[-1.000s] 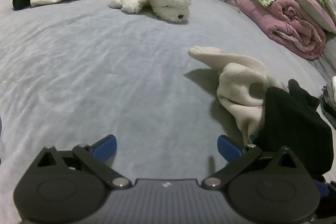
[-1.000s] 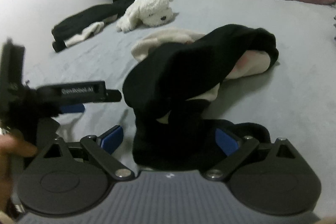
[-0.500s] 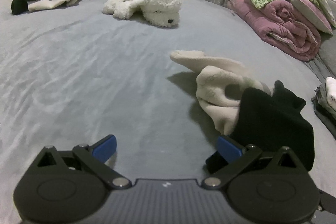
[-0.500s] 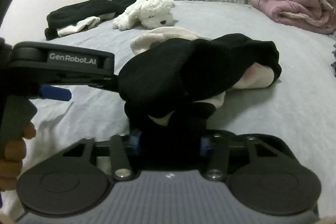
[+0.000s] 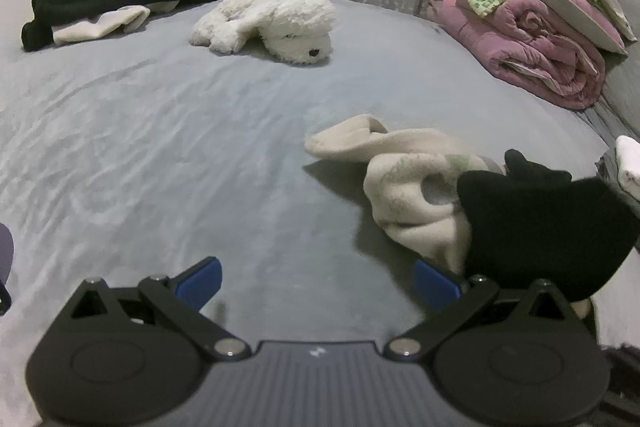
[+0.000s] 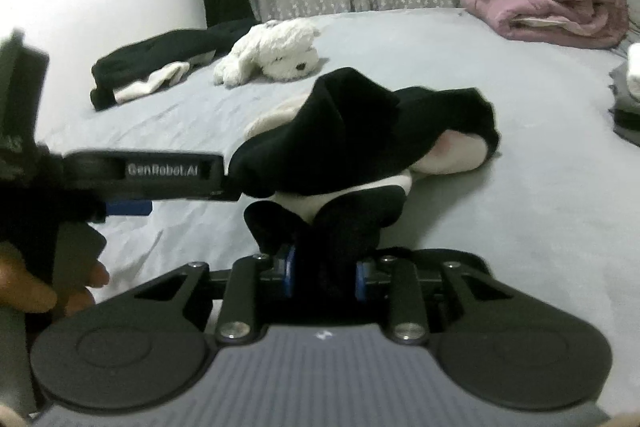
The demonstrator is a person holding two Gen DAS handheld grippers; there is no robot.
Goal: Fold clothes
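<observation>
A crumpled garment, black outside with a cream fleece lining, lies bunched on the grey bed. My right gripper is shut on a black edge of it at the near side and lifts that part. My left gripper is open and empty, low over the bed just left of the garment; its right finger is next to the black cloth. In the right wrist view the left gripper shows side-on at the left, against the black fabric.
A white plush dog lies at the far middle of the bed. A black and cream garment lies far left. A rolled pink quilt with green-patterned cloth on top sits far right. Folded clothes lie at the right edge.
My right gripper has shut on the black cloth and raised it. The garment has bunched higher. My left gripper stayed open and shifted a little beside the garment.
</observation>
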